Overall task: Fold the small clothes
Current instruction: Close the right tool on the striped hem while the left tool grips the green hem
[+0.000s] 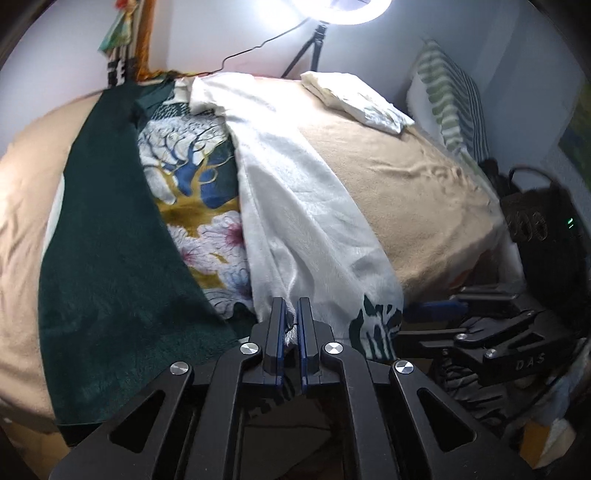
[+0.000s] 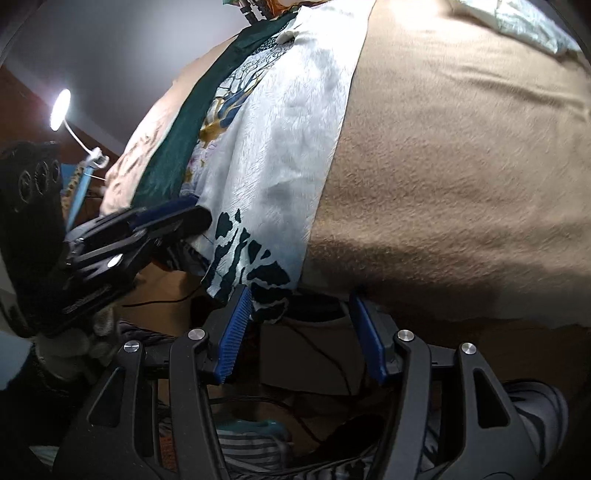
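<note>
A long printed cloth lies along the beige bed: a dark green part, a flower and tree print, and a white reverse side folded over it. My left gripper is shut on the near edge of the white fold. It also shows in the right wrist view, pinching that edge. My right gripper is open at the bed's near edge, its left finger against the cloth's hanging dark-patterned corner. In the left wrist view the right gripper sits low at the right.
A folded white cloth lies at the bed's far right. A striped pillow leans on the wall. A ring light on a tripod stands behind. A black box stands right of the bed. The beige blanket covers the bed.
</note>
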Motion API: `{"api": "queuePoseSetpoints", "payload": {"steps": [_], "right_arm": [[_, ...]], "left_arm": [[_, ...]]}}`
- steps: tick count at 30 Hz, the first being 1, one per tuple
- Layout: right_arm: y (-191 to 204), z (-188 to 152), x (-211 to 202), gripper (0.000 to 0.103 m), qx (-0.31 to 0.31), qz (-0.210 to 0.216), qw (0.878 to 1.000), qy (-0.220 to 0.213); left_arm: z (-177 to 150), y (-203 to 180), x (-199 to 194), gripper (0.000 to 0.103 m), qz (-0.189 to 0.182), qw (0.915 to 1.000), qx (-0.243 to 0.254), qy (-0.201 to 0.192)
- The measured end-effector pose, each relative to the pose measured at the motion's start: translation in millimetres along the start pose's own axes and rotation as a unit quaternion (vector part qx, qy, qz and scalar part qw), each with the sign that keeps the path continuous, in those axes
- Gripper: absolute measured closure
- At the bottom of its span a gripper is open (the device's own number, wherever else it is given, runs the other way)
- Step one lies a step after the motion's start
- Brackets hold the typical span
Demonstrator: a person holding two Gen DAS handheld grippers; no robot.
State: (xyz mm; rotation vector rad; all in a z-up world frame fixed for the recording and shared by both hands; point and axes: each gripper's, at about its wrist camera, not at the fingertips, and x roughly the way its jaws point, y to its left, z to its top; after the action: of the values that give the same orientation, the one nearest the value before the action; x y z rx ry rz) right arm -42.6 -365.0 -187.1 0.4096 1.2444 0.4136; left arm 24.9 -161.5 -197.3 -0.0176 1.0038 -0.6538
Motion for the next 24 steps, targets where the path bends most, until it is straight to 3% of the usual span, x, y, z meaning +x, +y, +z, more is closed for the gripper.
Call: {"api": "queuePoseSetpoints", "payload": {"steps": [1, 2, 5, 11, 14, 15, 16, 17, 18, 20, 21, 24], "right_arm": [[-3.4, 1.6, 1.5, 0.049, 0.007, 0.011, 1.0, 0.001], [-5.4, 2.8, 3.3, 0.058, 0.014, 0.025, 1.0, 0.005], [-2.4, 5.6, 4.2, 0.095, 0.017, 0.045, 0.999, 0.011], [13.0, 4.7, -7.4, 0.098, -0.026, -0.01, 1.0, -0.002], [8.8, 1.6, -9.8, 0.097, -0.032, -0.023, 0.999, -0.002], [7.4, 1.5, -11.4, 0.097, -0.032, -0.024, 0.999, -0.004], [3.7, 1.0, -12.4, 0.094, -0.024, -0.013, 1.0, -0.001], [-0.5, 2.2, -12.0, 0.08, -0.012, 0.001, 1.0, 0.002], [-5.5, 2.5, -12.9, 0.058, 0.002, 0.014, 1.0, 0.0], [-10.9, 4.0, -14.8, 0.043, 0.017, 0.033, 0.999, -0.017], [-11.7, 4.9, -12.5, 0.043, 0.02, 0.04, 0.999, -0.017], [-14.0, 8.2, -2.8, 0.043, 0.027, 0.065, 0.998, -0.003]], "left_arm": [[-0.4, 4.2, -3.0, 0.101, -0.006, 0.9999, -0.011, -0.001], [0.1, 4.9, -4.4, 0.101, -0.007, 0.9998, -0.016, -0.003], [-3.0, 13.3, -17.9, 0.101, -0.02, 0.9988, -0.042, -0.014], [-12.6, 19.8, -19.8, 0.101, -0.008, 0.9987, -0.049, -0.01], [-16.8, 19.9, -37.7, 0.101, -0.006, 0.9986, -0.038, -0.037], [-17.1, 21.2, -46.4, 0.096, -0.002, 0.9984, -0.038, -0.043], [-16.4, 25.2, -56.7, 0.091, -0.002, 0.998, -0.045, -0.043], [-16.0, 29.8, -65.1, 0.088, -0.003, 0.9974, -0.052, -0.05], [-16.8, 37.8, -78.3, 0.078, 0.003, 0.9963, -0.062, -0.06], [-19.0, 53.2, -88.8, 0.061, 0.006, 0.9949, -0.082, -0.06], [-21.6, 64.0, -91.7, 0.054, 0.0, 0.9937, -0.1, -0.051], [-31.9, 96.6, -86.8, 0.053, -0.009, 0.9851, -0.172, -0.007]]}}
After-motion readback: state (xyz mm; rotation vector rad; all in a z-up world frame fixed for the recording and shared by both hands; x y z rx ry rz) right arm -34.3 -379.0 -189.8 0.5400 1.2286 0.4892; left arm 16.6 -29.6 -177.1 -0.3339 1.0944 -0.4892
